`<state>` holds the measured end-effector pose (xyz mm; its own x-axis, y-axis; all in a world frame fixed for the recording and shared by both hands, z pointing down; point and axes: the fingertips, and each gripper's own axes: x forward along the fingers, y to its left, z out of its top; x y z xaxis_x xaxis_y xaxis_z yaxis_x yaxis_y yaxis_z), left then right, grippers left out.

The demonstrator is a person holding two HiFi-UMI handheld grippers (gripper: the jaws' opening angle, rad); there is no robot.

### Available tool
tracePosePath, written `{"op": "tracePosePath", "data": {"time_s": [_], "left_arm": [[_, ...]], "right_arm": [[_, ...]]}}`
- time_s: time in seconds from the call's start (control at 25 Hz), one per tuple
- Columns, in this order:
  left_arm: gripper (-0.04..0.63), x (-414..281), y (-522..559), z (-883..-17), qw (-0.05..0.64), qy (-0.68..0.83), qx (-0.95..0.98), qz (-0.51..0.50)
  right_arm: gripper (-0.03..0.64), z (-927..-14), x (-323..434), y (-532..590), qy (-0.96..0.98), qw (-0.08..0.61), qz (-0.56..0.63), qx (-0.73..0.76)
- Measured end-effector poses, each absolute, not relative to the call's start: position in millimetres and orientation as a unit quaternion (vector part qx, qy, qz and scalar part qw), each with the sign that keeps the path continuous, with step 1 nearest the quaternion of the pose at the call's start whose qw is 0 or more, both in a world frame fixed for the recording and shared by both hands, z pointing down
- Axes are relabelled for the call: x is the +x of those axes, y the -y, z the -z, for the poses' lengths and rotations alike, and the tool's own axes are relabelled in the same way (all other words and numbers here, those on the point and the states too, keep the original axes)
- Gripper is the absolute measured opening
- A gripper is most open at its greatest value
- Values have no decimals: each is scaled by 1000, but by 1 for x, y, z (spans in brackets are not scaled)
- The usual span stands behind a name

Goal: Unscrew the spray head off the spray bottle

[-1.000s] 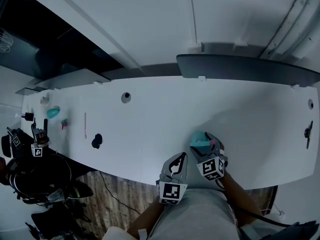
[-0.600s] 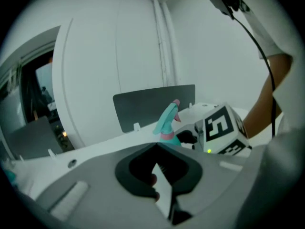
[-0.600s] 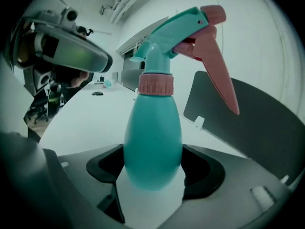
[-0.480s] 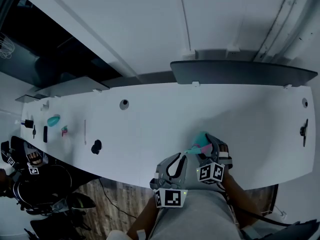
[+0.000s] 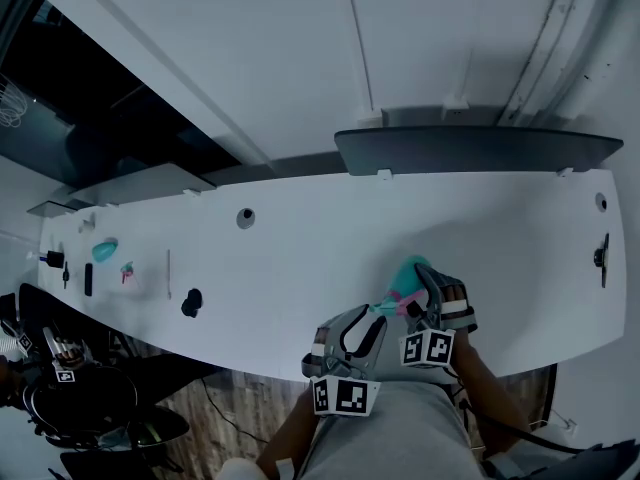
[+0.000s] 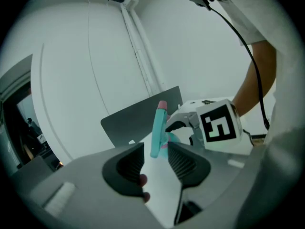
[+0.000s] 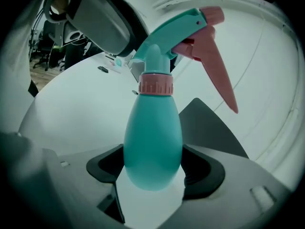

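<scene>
The spray bottle [image 7: 152, 142] looks smooth, faintly glossy plastic; the table [image 5: 300, 238] smooth and matt; the floor [image 5: 250, 408] wood.

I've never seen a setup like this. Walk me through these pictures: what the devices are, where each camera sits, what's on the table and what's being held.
There is no robot here: a person holds a two-jaw gripper in each hand. The head view looks down from the person's head at a long white table. The other two cameras ride on the grippers and look along their jaws. The right gripper is clamped on the body of a teal spray bottle. The left gripper has just been opening. The bottle's spray head stands between its jaws, and the pads are not pressing on it. A few small items lie at the table's left end.
</scene>
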<state>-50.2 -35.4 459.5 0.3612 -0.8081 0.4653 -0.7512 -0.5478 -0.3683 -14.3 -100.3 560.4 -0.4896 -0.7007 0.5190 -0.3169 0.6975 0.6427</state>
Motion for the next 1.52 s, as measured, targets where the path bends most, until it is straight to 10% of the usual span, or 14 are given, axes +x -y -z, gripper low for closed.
{"op": "tracePosePath", "data": {"time_s": [0.6, 1.0, 1.52], "left_arm": [[94, -37, 25, -479, -54, -413, -858, 300], [80, -43, 31, -476, -465, -402, -788, -22], [142, -49, 26, -474, -320, -446, -831, 92]], "right_arm": [[374, -540, -12, 98, 761, 428, 395, 287], [373, -522, -7, 105, 723, 419, 445, 322], [373, -530, -9, 104, 752, 416, 406, 310]]}}
